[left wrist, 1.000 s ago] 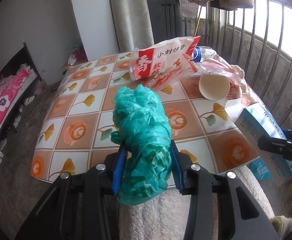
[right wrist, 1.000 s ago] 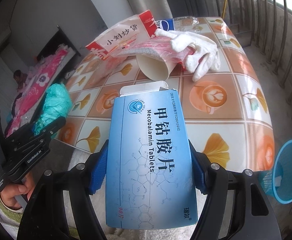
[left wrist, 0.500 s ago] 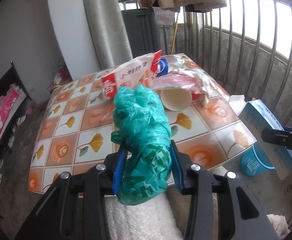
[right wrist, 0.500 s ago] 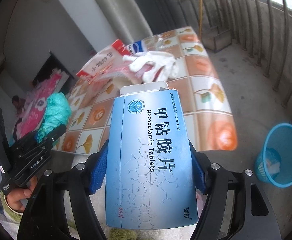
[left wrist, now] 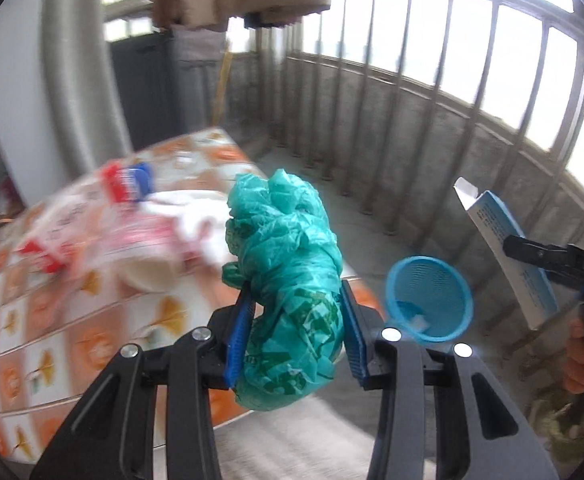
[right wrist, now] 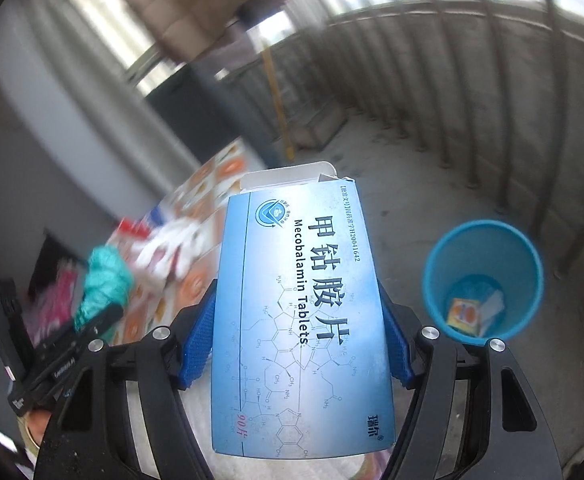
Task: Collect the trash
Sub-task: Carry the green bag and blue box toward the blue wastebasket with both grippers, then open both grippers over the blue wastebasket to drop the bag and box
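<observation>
— Balcony floor, concrete, railing behind. Blue bin [right wrist: 482, 280] down there, a few scraps of packaging inside.

— Left gripper [left wrist: 296, 320] clamped on crumpled green bag [left wrist: 287, 264], sticking out past blue pads. Right gripper [right wrist: 298, 332] pinching pill box [right wrist: 300, 312], flap open, just left of bin.

— Patterned table [left wrist: 71, 320] left, wrappers piled.

- Two tongs: the left tongs [left wrist: 296, 332] and the right tongs [right wrist: 298, 344].
- One green bag [left wrist: 287, 280].
- One blue box [right wrist: 300, 320].
- One blue bin [right wrist: 482, 280], with a few bits of trash [right wrist: 474, 312] in it, too small to count.
- One counter [left wrist: 91, 312].
- One snack bag [left wrist: 91, 224] and one white cloth [left wrist: 195, 216], both blurred.
- One paper cup [left wrist: 151, 276].
</observation>
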Tool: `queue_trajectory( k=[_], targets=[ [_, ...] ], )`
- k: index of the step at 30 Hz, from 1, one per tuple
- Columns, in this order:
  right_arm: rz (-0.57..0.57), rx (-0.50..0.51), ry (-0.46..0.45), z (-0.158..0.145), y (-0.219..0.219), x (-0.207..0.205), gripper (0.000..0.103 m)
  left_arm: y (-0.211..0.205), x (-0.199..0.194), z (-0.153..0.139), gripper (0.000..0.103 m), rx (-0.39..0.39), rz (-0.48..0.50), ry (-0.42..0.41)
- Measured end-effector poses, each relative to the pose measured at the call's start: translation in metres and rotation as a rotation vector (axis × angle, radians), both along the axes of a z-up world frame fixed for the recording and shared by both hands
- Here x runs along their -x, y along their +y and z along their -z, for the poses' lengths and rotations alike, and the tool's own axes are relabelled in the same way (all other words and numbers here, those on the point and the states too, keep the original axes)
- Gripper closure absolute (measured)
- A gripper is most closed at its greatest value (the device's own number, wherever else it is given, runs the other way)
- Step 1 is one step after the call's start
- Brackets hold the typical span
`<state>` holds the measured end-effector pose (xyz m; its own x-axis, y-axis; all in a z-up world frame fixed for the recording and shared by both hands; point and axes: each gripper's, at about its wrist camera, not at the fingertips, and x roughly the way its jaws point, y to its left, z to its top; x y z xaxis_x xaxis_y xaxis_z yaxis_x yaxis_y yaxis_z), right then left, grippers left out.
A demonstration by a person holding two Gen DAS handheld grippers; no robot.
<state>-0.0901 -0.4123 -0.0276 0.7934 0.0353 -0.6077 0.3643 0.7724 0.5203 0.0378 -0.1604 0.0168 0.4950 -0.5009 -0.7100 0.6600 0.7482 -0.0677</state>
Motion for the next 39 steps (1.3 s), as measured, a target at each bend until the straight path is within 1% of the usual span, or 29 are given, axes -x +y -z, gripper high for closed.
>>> queue_trajectory(
  k=[2,3,5,6,9,12,14,16,17,18,19,20,22,24,25,27,29,30,31,33,36,38,39],
  targets=[
    [0.080,-0.039,0.001,0.008,-0.022,0.013,0.036,-0.027,-0.006,0.004,0.063,0.039,0.065,0.081],
    [0.127,-0.068,0.005,0.015,-0.036,0.022,0.036,-0.047,-0.010,0.009,0.063,0.062,0.110,0.142],
    [0.193,-0.127,0.016,0.031,-0.057,0.034,0.036,-0.075,-0.014,0.017,0.063,0.080,0.158,0.218],
    [0.228,-0.170,0.026,0.044,-0.069,0.039,0.036,-0.096,-0.017,0.025,0.063,0.084,0.191,0.274],
    [0.283,-0.271,0.052,0.075,-0.090,0.043,0.036,-0.146,-0.027,0.052,0.063,0.066,0.256,0.392],
    [0.317,-0.383,0.057,0.106,-0.111,0.036,0.036,-0.189,-0.035,0.082,0.063,0.044,0.289,0.505],
    [0.332,-0.443,0.048,0.121,-0.124,0.029,0.036,-0.217,-0.039,0.097,0.063,0.025,0.305,0.546],
    [0.354,-0.508,0.013,0.134,-0.145,0.022,0.034,-0.250,-0.044,0.110,0.062,0.027,0.334,0.590],
    [0.370,-0.525,0.000,0.140,-0.154,0.019,0.032,-0.267,-0.045,0.117,0.059,0.035,0.336,0.608],
    [0.406,-0.542,-0.003,0.150,-0.167,0.014,0.021,-0.279,-0.049,0.121,0.054,0.036,0.339,0.617],
    [0.432,-0.550,-0.006,0.157,-0.173,0.013,0.015,-0.292,-0.050,0.128,0.040,0.033,0.340,0.622],
    [0.461,-0.559,-0.007,0.166,-0.182,0.014,0.013,-0.302,-0.050,0.133,0.031,0.030,0.336,0.622],
    [0.525,-0.588,0.048,0.188,-0.193,0.018,0.013,-0.316,-0.048,0.145,0.031,0.013,0.319,0.618],
    [0.548,-0.622,0.070,0.202,-0.192,0.024,0.013,-0.319,-0.048,0.151,0.031,0.006,0.316,0.631],
    [0.543,-0.620,0.072,0.205,-0.188,0.027,0.013,-0.311,-0.050,0.151,0.031,0.016,0.313,0.637],
    [0.529,-0.581,0.095,0.205,-0.179,0.031,0.013,-0.299,-0.052,0.148,0.031,0.044,0.310,0.633],
    [0.514,-0.546,0.114,0.202,-0.169,0.035,0.013,-0.279,-0.056,0.140,0.031,0.066,0.281,0.592],
    [0.509,-0.526,0.120,0.198,-0.164,0.037,0.013,-0.267,-0.059,0.129,0.031,0.099,0.245,0.541],
    [0.504,-0.504,0.128,0.193,-0.159,0.038,0.013,-0.256,-0.059,0.121,0.031,0.116,0.226,0.509],
    [0.485,-0.447,0.144,0.183,-0.150,0.037,0.013,-0.236,-0.062,0.103,0.031,0.152,0.204,0.470],
    [0.438,-0.320,0.172,0.159,-0.134,0.028,0.013,-0.206,-0.060,0.075,0.030,0.180,0.192,0.395],
    [0.407,-0.226,0.185,0.141,-0.120,0.022,0.013,-0.185,-0.055,0.059,0.027,0.172,0.188,0.330],
    [0.391,-0.174,0.188,0.129,-0.112,0.018,0.012,-0.172,-0.053,0.050,0.025,0.179,0.185,0.303]
  ],
)
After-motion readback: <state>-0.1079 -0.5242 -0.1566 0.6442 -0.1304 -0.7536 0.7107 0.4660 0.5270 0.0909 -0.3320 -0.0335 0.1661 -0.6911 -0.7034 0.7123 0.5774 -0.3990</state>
